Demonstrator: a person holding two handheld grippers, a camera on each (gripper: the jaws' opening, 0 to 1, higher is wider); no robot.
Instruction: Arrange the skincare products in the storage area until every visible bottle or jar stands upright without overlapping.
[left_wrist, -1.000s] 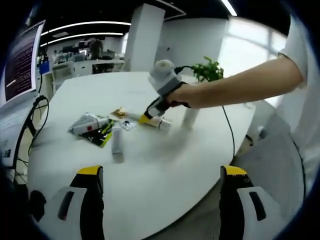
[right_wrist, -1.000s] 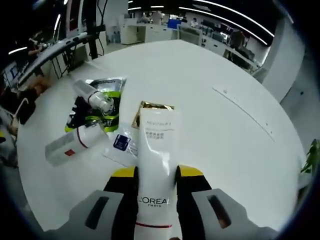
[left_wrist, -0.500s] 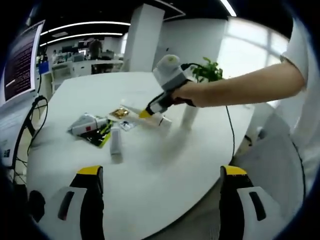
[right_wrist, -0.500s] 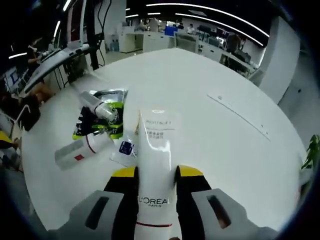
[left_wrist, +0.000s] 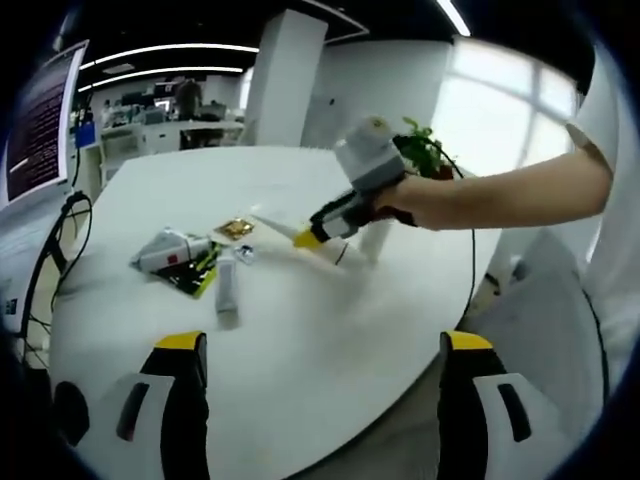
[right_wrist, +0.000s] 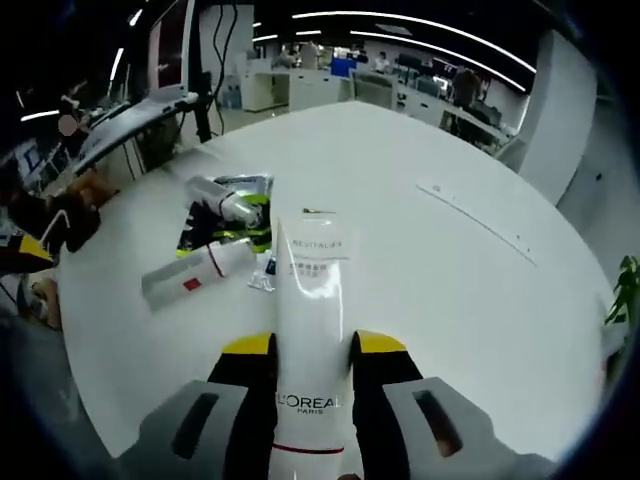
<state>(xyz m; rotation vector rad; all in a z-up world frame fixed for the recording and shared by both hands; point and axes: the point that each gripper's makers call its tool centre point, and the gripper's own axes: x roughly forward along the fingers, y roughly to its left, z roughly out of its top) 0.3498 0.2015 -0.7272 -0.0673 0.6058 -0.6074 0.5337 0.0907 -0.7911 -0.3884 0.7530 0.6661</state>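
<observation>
You've lifted the white L'Oreal tube (right_wrist: 308, 330) higher off the round white table (right_wrist: 440, 300); your right gripper (right_wrist: 310, 362) stays clamped on it. Left gripper (left_wrist: 320, 370) hangs wide, nothing held. Beyond the tube: a white bottle (right_wrist: 192, 278) lying flat, black-green sachets (right_wrist: 232, 222), glossy. Far tabletop bare; open office behind.

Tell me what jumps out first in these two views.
The white L'Oreal tube dominates the right gripper view, clamped between the right gripper and held over the white table. Beyond it, a small heap of lying products sits on the table. In the left gripper view, the left gripper is open, empty.
</observation>
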